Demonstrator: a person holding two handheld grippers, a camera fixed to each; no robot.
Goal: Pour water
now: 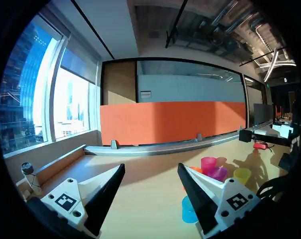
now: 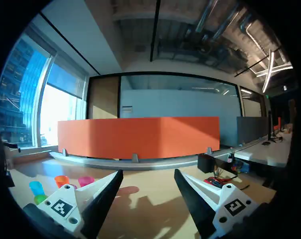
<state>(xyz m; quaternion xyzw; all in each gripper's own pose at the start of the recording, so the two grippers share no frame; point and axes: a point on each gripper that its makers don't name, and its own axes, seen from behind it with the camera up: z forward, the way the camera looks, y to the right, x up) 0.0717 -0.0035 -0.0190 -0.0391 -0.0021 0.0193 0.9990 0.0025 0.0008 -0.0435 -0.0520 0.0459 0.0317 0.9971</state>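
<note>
left gripper [image 1: 150,165]: wide open, jaws spread well apart, nothing pinched between them
left fingers [image 1: 104,195]: black inner faces, white outer bodies, each with a square marker [image 1: 65,201] near the base
left pose: pointing forward, pretty much level, both tips at about the same height
right gripper [image 2: 148,171]: same deal, wide open and holding nothing
right fingers [image 2: 190,201]: black inside, white outside, one marker on each
right pose: aimed straight ahead, level, no real roll to it
</note>
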